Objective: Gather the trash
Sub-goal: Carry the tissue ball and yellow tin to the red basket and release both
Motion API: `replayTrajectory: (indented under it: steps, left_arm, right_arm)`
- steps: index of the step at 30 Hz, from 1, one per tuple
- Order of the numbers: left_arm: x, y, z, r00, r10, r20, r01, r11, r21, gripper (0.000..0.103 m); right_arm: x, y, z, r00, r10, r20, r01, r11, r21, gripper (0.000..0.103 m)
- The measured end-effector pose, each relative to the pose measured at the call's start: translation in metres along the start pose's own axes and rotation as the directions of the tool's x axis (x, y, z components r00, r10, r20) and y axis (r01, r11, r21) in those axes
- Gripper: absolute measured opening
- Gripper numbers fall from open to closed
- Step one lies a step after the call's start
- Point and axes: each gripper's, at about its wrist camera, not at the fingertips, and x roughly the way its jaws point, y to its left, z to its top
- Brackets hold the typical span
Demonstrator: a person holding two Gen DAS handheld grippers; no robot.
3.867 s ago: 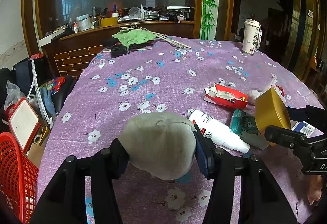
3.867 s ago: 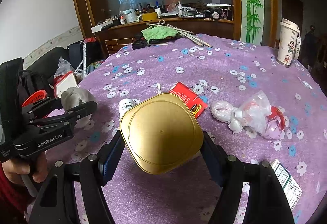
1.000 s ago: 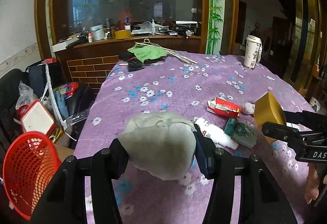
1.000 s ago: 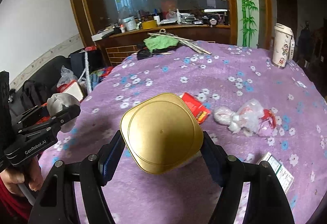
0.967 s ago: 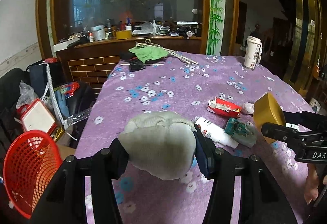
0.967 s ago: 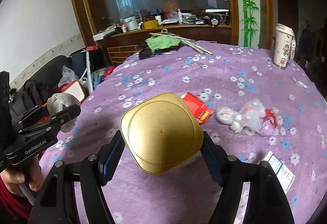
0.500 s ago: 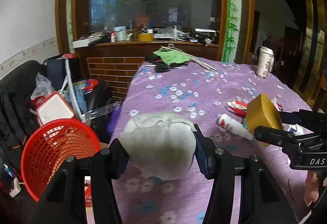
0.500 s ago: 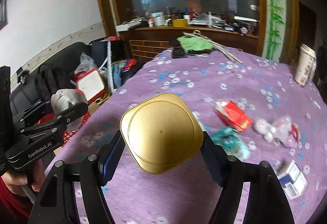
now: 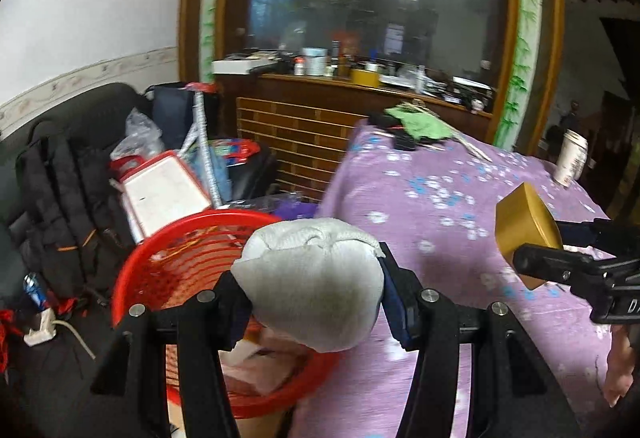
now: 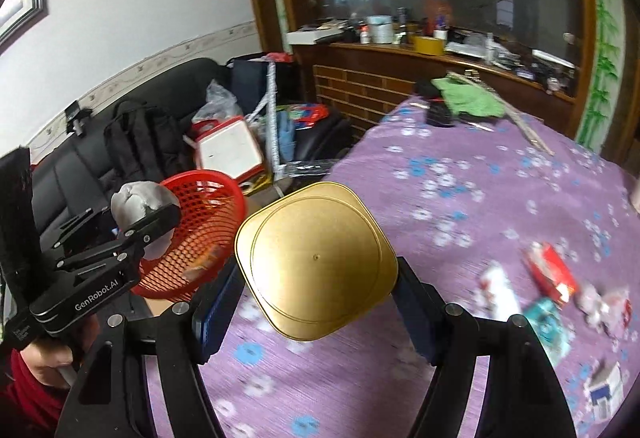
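Note:
My left gripper [image 9: 314, 298] is shut on a crumpled grey-white wad [image 9: 310, 282], held above the near rim of a red mesh basket [image 9: 160, 262] that stands on the floor left of the table. That wad [image 10: 140, 200] and the left gripper [image 10: 136, 226] also show at the left of the right wrist view, in front of the basket [image 10: 204, 222]. My right gripper [image 10: 316, 302] is shut on a gold rounded-square tin [image 10: 316, 264] over the table's left edge. The tin [image 9: 524, 230] appears at the right of the left wrist view.
A purple floral tablecloth [image 10: 460, 198] covers the table, with a red packet [image 10: 554, 272], a teal wrapper [image 10: 546, 322] and a small box [image 10: 604, 392] lying at the right. A black backpack [image 9: 60, 198], bags and a white board [image 9: 164, 190] crowd the floor behind the basket. A cup [image 9: 572, 158] stands far right.
Both grippers swung left off the table middle toward the red basket, still gripping the wad and the tin. The basket now lies right under the left gripper.

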Motion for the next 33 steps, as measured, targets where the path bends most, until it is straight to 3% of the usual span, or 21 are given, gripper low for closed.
replayTrajectory:
  steps: [11, 25, 28, 30, 33]
  left_arm:
    - [-0.006, 0.088, -0.003, 0.995, 0.103, -0.001, -0.103, 0.988, -0.120, 0.054]
    - [0.016, 0.109, -0.017, 0.995, 0.091, -0.047, -0.097, 0.987, -0.126, 0.054]
    - [0.016, 0.110, -0.017, 0.995, 0.083, -0.047, -0.088, 0.988, -0.128, 0.065]
    - [0.014, 0.111, -0.017, 0.995, 0.091, -0.040, -0.096, 0.986, -0.140, 0.081]
    - [0.011, 0.109, -0.015, 0.996, 0.083, -0.026, -0.086, 0.987, -0.139, 0.081]
  right_arm:
    - [0.039, 0.068, 0.030, 0.995, 0.087, -0.039, -0.089, 0.993, -0.071, 0.078]
    - [0.088, 0.106, 0.049, 0.982, 0.164, -0.089, -0.167, 0.985, -0.032, 0.078]
    - [0.098, 0.112, 0.054, 0.979, 0.182, -0.090, -0.184, 0.983, -0.017, 0.078]
    - [0.098, 0.110, 0.055, 0.977, 0.197, -0.079, -0.198, 0.980, 0.003, 0.081]
    - [0.089, 0.102, 0.055, 0.978, 0.202, -0.051, -0.201, 0.979, 0.019, 0.082]
